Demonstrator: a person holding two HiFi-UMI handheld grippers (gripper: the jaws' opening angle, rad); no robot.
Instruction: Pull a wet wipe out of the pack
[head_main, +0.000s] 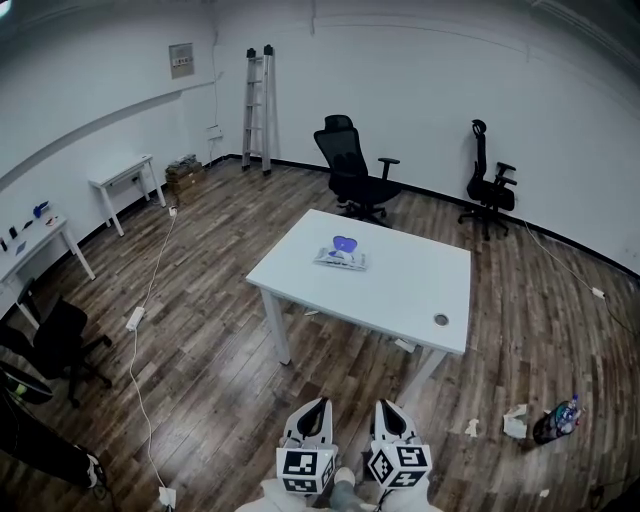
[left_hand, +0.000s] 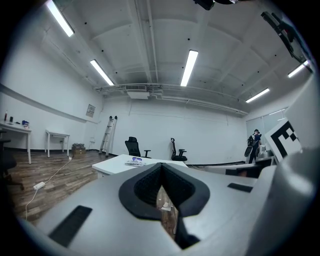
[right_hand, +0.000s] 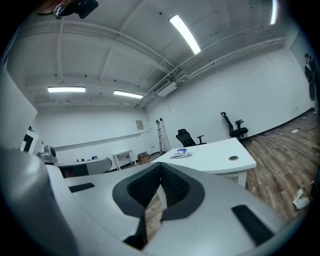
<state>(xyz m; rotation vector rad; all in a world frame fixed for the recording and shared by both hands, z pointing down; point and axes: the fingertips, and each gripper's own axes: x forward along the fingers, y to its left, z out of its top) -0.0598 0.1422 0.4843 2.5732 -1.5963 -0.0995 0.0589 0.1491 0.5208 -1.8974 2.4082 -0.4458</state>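
white counter (head_main: 400, 290) sits mid-frame in the head view. the wet wipe pack (head_main: 340, 257) lies flat on its far-left part, with a purple-blue lid (head_main: 345, 243) on top. the pack looks untouched; no wipe can be made out sticking out at this range. left hand-held gripper (head_main: 316, 405) and right hand-held gripper (head_main: 388, 408) are side by side at the bottom edge of the frame. they are over bare wood floor (head_main: 200, 340), well apart from the counter. both have their jaws pressed together with nothing between them. each gripper view shows the pads meeting and the pack small, just above the tips near frame centre. judged step: approach, grasp not begun. the next move calls for getting up to the counter's near edge and parting the jaws on both. after that, likely one gripper pins the pack body while the other works the lid and pinches the top wipe. the pack looks light, so it may slide or lift with the wipe if not held down.
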